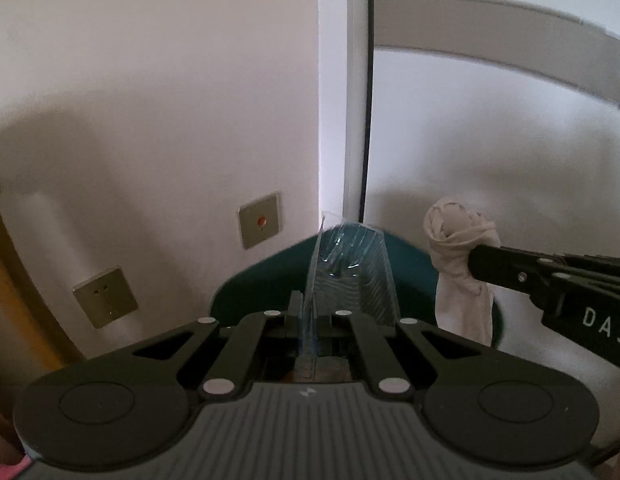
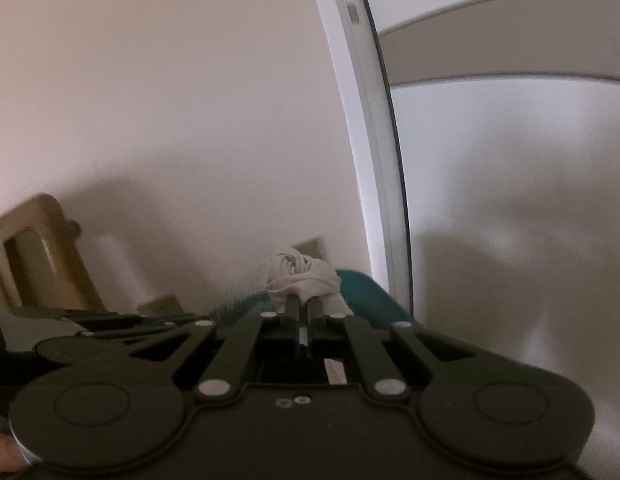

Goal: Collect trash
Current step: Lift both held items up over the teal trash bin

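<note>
We are clenching clear plastic wrap (image 1: 350, 272) in our left tongs (image 1: 308, 312) and a crumpled tissue (image 2: 306, 284) in our right tongs (image 2: 304, 308); the teal bin (image 1: 406, 256) is lying just ahead, below both, the right nearer.

White wall (image 1: 150, 100) bearing a switch plate (image 1: 260, 220) with a red dot and a socket plate (image 1: 105, 297); white door frame (image 1: 356, 120); wooden furniture (image 2: 38, 252) at left.

wrapper (image 1: 350, 264): clear glossy ribbed plastic | rag (image 1: 458, 248): soft matt cloth | wall (image 1: 150, 80): matt
</note>
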`<state>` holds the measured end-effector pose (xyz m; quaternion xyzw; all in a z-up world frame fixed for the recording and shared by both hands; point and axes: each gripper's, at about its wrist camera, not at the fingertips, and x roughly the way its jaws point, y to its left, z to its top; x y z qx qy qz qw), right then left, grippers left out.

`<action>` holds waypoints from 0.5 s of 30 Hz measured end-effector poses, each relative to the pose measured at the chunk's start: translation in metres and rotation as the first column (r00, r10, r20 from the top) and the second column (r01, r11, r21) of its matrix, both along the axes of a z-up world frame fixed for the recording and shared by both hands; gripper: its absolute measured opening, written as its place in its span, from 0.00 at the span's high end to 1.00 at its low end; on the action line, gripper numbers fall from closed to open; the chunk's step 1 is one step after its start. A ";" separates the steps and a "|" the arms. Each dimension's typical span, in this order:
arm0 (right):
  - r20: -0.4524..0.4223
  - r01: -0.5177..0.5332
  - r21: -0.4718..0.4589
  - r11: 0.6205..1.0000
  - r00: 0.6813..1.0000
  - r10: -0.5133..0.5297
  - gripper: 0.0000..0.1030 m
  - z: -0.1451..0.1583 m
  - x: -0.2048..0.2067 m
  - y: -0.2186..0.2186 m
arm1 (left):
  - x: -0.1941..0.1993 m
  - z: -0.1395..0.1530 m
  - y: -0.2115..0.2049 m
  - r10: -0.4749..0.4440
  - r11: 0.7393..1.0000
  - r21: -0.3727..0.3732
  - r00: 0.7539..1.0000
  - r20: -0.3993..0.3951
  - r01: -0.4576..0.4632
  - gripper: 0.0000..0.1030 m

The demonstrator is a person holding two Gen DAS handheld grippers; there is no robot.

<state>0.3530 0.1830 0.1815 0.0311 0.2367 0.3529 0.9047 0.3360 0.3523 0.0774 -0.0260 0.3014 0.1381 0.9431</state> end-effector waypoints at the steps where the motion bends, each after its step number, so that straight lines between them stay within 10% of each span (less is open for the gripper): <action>1: -0.010 0.002 -0.007 1.000 1.000 -0.002 0.98 -0.005 0.003 0.003 | 0.005 -0.005 0.001 -0.002 1.000 0.003 1.000 -0.015 0.002 0.96; 15: -0.091 0.020 -0.192 0.981 0.995 -0.038 0.92 -0.047 0.015 0.015 | 0.039 -0.054 0.001 -0.049 0.999 -0.013 0.978 -0.202 0.047 0.96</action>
